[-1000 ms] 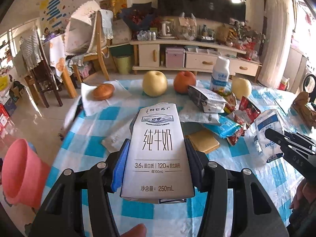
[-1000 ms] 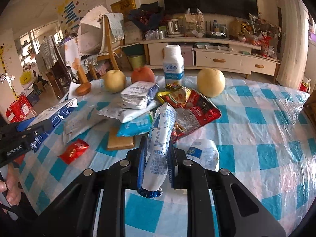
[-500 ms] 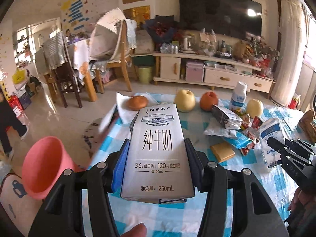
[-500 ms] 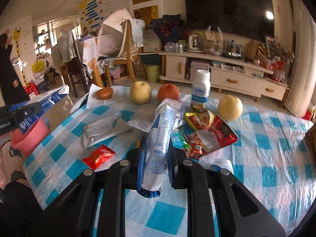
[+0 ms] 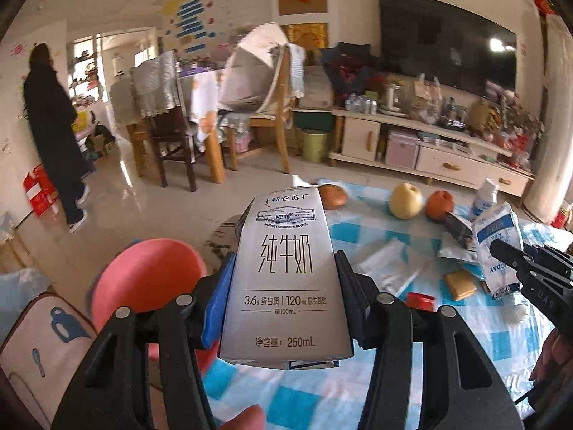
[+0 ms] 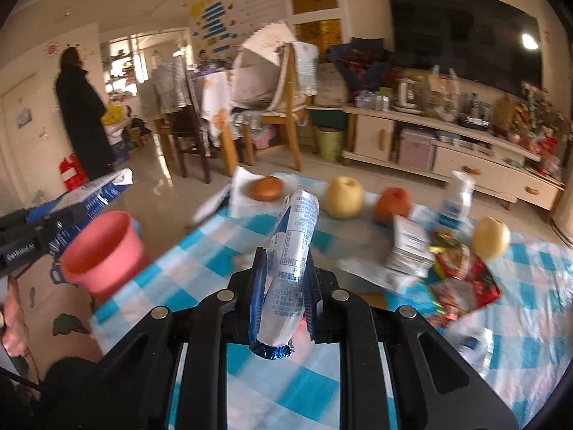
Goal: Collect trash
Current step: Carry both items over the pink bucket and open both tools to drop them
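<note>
My left gripper (image 5: 284, 286) is shut on a grey 250 mL milk carton (image 5: 284, 279), held upright above the table's left edge. My right gripper (image 6: 286, 279) is shut on a white and blue milk pouch (image 6: 292, 261) that stands up between the fingers. A pink bin (image 5: 143, 279) stands on the floor left of the table; it also shows in the right wrist view (image 6: 102, 251). The left gripper with its carton (image 6: 86, 200) shows at the left of the right wrist view. The right gripper with its pouch (image 5: 496, 247) shows at the right of the left wrist view.
The blue checked table (image 5: 412, 376) holds wrappers (image 6: 462, 279), a small red packet (image 5: 420, 301), a biscuit (image 5: 460, 285), apples (image 5: 406, 200), a white bottle (image 6: 458, 197) and a bun on paper (image 6: 266, 188). Chairs (image 5: 272, 107) and a person (image 5: 53, 132) are beyond.
Both grippers have swung left and pulled back from the table with their loads. The pink bin now sits closer, just left of the carton.
</note>
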